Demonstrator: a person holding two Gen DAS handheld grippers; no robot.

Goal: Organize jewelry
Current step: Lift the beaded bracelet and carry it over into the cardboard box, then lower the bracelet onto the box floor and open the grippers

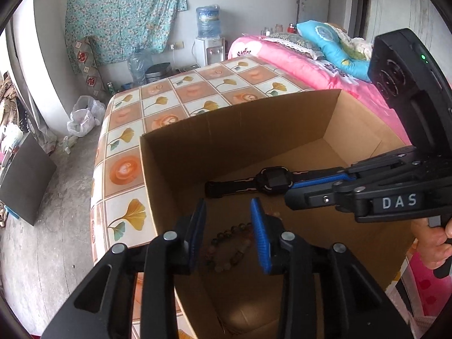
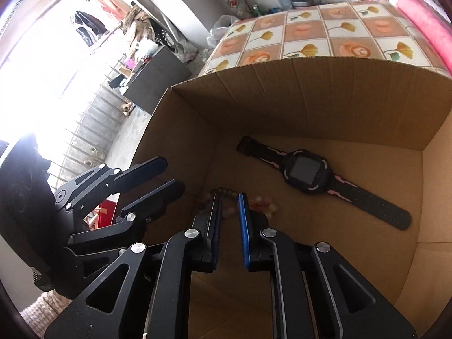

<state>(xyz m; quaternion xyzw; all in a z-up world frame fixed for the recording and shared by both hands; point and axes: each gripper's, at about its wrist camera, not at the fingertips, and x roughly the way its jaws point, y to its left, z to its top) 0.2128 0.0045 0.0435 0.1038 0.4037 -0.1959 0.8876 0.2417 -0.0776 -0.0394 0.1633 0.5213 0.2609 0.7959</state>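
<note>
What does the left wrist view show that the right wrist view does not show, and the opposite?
Only the left wrist view shows the water dispenser, the blue pillow on the pink bed, and a hand holding the right gripper.

Only the right wrist view shows the bright window, the hanging clothes, and the full watch, uncovered.

Both show the cardboard box, the watch and the bead bracelet lying on its floor, the patterned tablecloth, and the left gripper with nothing between its pads.
</note>
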